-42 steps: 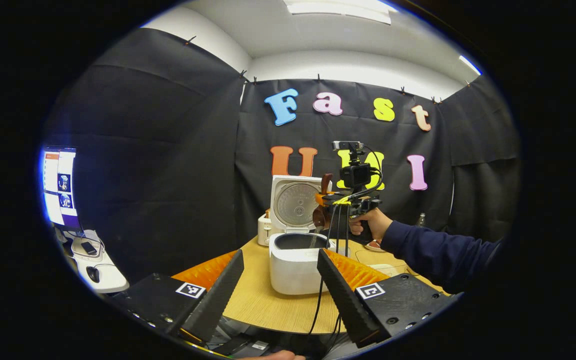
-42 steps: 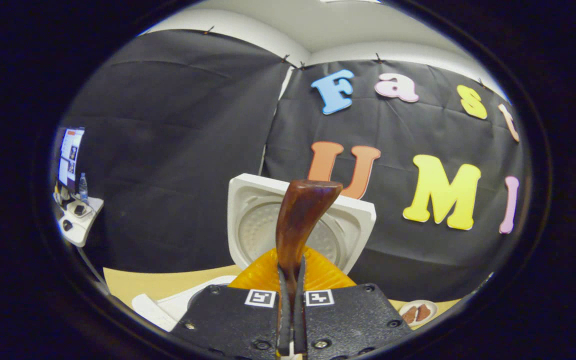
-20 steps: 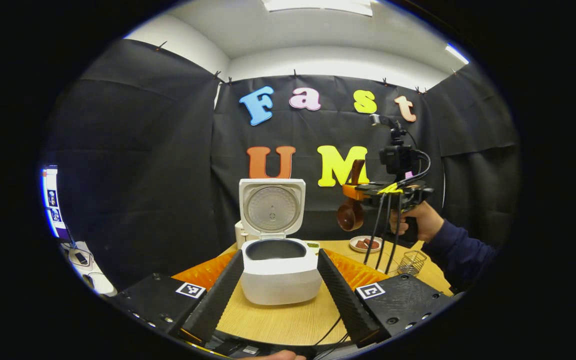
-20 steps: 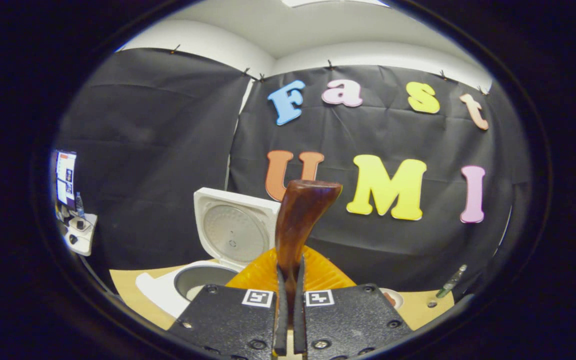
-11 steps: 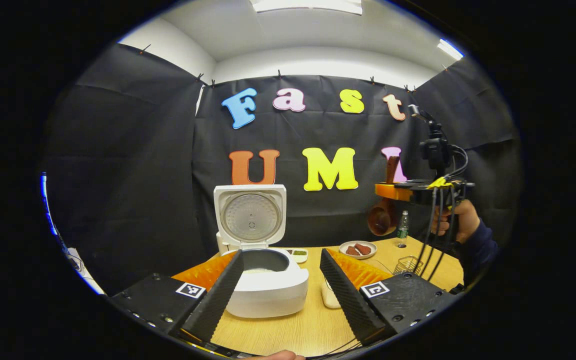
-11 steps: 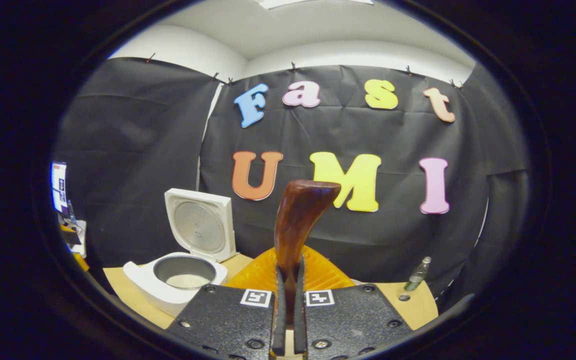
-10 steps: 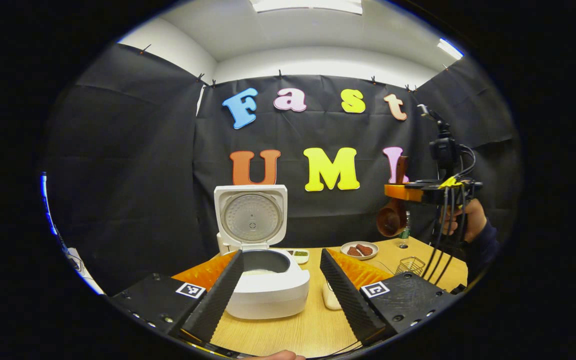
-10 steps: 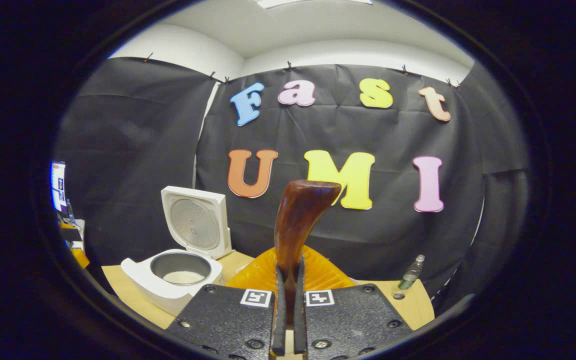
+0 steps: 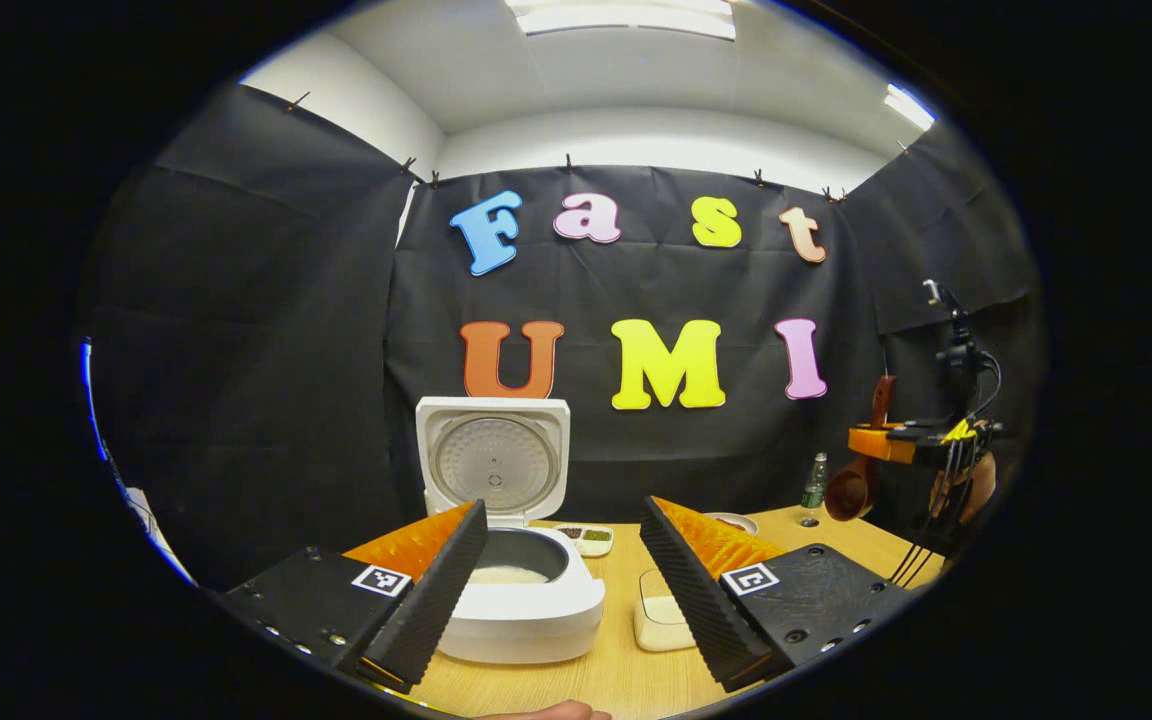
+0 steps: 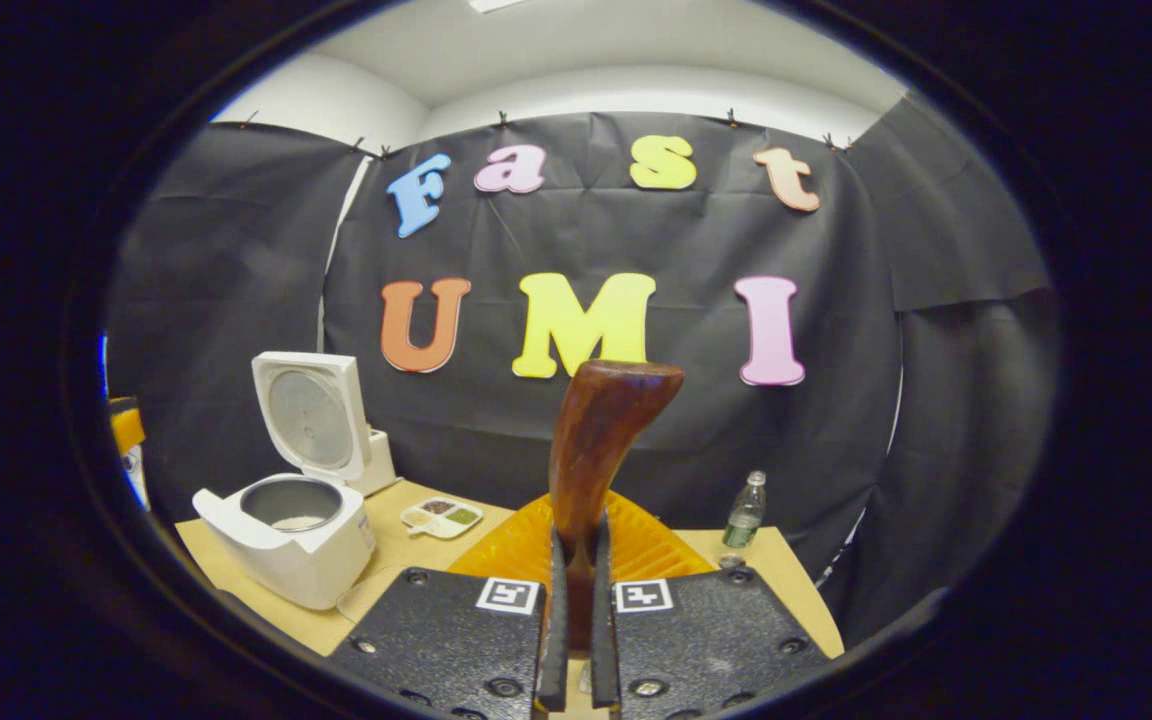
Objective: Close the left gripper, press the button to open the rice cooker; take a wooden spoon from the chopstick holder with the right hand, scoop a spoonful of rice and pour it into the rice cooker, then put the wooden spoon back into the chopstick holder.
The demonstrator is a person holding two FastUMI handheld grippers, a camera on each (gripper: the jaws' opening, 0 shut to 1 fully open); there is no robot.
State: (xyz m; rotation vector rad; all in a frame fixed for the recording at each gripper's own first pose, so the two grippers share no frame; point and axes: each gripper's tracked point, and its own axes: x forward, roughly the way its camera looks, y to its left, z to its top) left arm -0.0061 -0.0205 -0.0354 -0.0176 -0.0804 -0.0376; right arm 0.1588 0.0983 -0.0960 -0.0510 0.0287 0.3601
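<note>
Right of the table | right gripper (image 10: 576, 640) clamps spoon (image 10: 596, 440) by its handle, high up | left gripper (image 9: 561, 570) wide apart, empty | cooker (image 9: 516, 590) open, rice inside | step: return spoon; lower bowl-first, vertical, release once seated | holder not made out; spoon bowl hidden in right gripper view

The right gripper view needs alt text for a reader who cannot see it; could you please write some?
The right gripper is shut on the handle of a wooden spoon, which stands upright. To the left, an open rice cooker with rice inside sits on the wooden table, with a small sectioned dish and a bottle behind.
</note>
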